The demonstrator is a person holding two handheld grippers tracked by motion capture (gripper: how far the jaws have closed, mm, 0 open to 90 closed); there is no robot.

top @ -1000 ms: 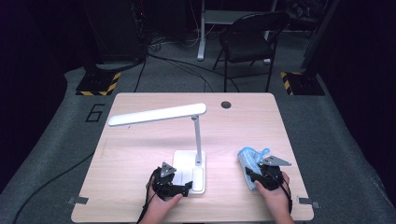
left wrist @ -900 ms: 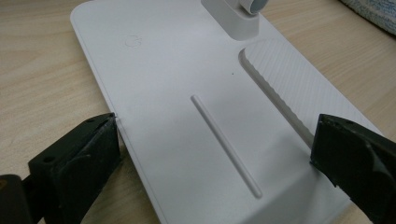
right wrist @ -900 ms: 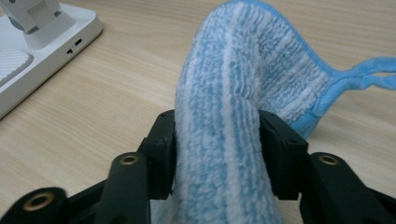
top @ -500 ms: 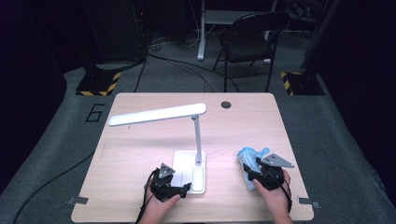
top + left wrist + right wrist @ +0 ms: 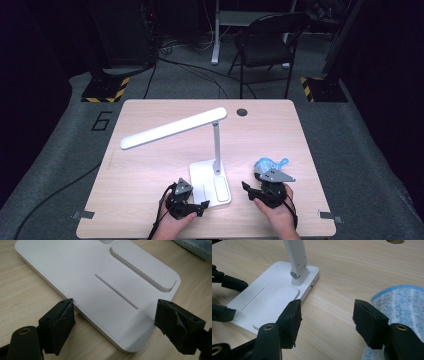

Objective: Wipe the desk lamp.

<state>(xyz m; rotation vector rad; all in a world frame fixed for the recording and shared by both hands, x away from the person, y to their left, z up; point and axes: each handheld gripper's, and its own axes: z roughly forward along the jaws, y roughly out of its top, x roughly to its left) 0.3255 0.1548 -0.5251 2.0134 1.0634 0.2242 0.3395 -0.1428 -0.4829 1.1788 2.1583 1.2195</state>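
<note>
On the table [image 5: 150, 200], the lamp's base [image 5: 209, 182] sits between both grippers, the cloth [image 5: 267, 164] to its right

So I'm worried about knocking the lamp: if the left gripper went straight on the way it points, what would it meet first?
Probably the lamp base. The left gripper has its open jaws either side of the base's near corner, not visibly touching it, so going on would likely push into that edge.
</note>
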